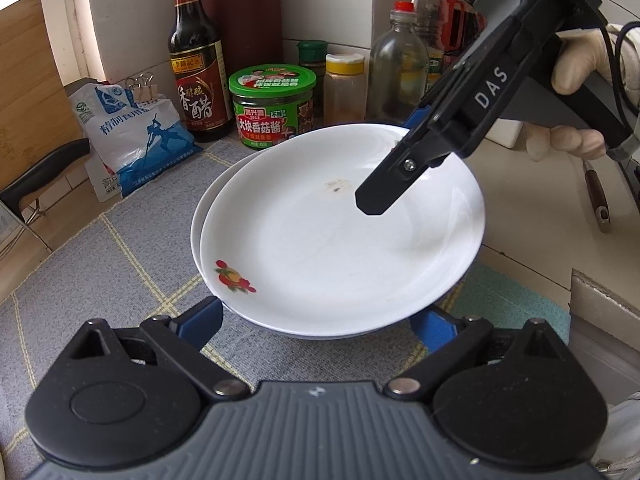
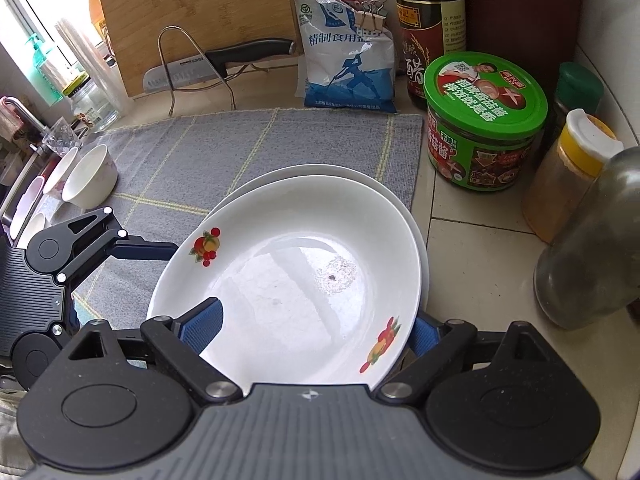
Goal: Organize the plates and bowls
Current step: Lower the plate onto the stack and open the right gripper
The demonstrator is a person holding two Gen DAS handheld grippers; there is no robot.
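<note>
A white plate with fruit decals (image 1: 320, 232) lies on top of a second white plate (image 1: 204, 208) on the grey mat (image 1: 120, 248). My left gripper (image 1: 320, 320) is open, its blue pads either side of the stack's near edge. My right gripper (image 1: 384, 184) reaches over the top plate's far rim from the right. In the right wrist view the top plate (image 2: 288, 264) sits tilted between my right gripper's blue pads (image 2: 204, 324), which close on its near rim. My left gripper (image 2: 152, 248) shows at the stack's left. Two white bowls (image 2: 90, 178) stand at the mat's left edge.
Behind the plates stand a vinegar bottle (image 1: 198, 76), a green-lidded sauce jar (image 1: 272, 108), spice jars (image 1: 345, 84), an oil bottle (image 1: 398, 68) and a salt bag (image 1: 136, 136). A knife (image 2: 216, 66) rests on a rack by a cutting board (image 2: 200, 16).
</note>
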